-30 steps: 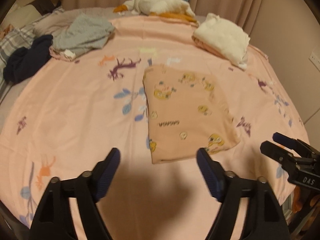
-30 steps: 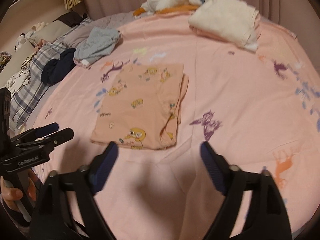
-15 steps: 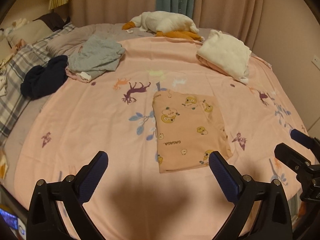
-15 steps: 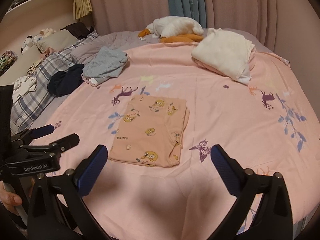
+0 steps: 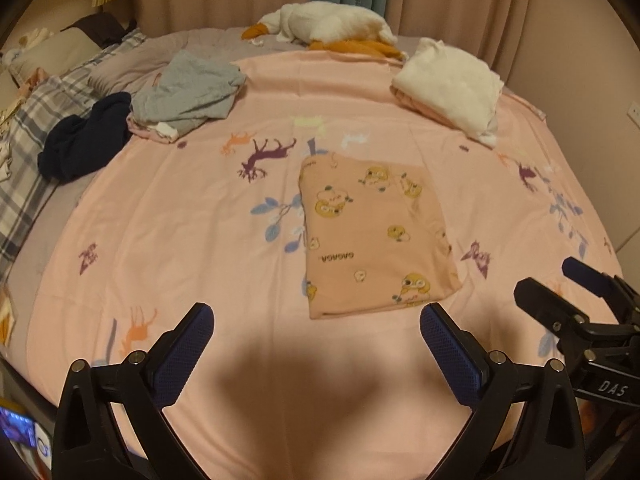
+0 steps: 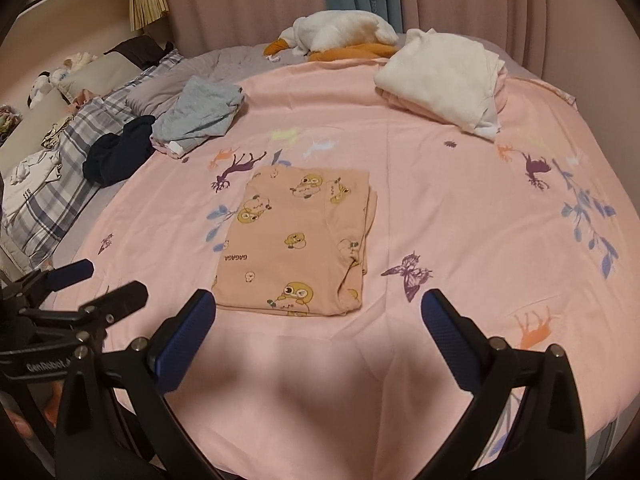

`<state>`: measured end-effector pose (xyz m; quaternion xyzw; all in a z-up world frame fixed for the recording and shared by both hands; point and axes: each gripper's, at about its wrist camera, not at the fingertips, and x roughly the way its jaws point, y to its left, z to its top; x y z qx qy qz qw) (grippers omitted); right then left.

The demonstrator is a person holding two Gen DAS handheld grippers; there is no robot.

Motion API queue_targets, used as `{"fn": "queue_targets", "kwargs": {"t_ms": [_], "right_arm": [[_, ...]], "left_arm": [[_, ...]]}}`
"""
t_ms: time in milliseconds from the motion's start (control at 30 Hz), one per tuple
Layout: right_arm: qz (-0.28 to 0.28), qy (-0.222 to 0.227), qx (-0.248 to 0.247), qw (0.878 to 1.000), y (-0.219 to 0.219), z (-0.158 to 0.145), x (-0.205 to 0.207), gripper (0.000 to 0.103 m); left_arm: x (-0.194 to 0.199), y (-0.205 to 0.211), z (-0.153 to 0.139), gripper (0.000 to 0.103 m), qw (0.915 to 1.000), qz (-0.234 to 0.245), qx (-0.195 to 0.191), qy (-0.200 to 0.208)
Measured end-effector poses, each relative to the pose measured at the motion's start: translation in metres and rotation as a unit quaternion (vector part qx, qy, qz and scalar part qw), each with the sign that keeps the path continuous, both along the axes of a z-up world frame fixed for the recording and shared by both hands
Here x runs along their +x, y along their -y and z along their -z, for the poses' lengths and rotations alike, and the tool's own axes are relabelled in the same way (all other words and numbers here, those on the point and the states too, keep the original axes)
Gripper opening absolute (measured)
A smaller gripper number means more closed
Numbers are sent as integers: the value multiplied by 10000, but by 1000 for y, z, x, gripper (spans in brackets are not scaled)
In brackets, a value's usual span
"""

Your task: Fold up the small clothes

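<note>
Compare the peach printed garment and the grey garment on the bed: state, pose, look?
The peach garment is folded into a flat rectangle; the grey garment lies crumpled in a loose heap. The peach one carries yellow cartoon prints and lettering; the grey one looks plain. The peach one lies mid-sheet, near both grippers; the grey one sits at the sheet's far left edge. Both rest on the bed, untouched.

Both wrist views angled down, sharing bedspread (image 5: pixel 168 216) (side by side)

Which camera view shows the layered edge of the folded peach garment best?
The right wrist view: the garment lies near centre, and the stacked layers along its right edge are plainly visible. The left wrist view shows the garment whole too, but right of centre, with that edge more foreshortened and its layers harder to separate.
</note>
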<state>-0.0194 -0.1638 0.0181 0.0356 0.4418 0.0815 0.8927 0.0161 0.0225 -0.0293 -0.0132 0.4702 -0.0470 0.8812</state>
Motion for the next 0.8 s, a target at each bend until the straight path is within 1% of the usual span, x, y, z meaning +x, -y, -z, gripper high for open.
{"fn": "queue_targets", "kwargs": {"t_ms": [367, 800], "right_arm": [[-26, 44, -99, 9999, -4, -1, 2, 103], [-67, 41, -108, 9999, -7, -1, 3, 103]], "left_arm": [[1, -3, 1, 102, 10000, -66, 32, -15], [1, -4, 2, 102, 9999, -80, 41, -51]]}}
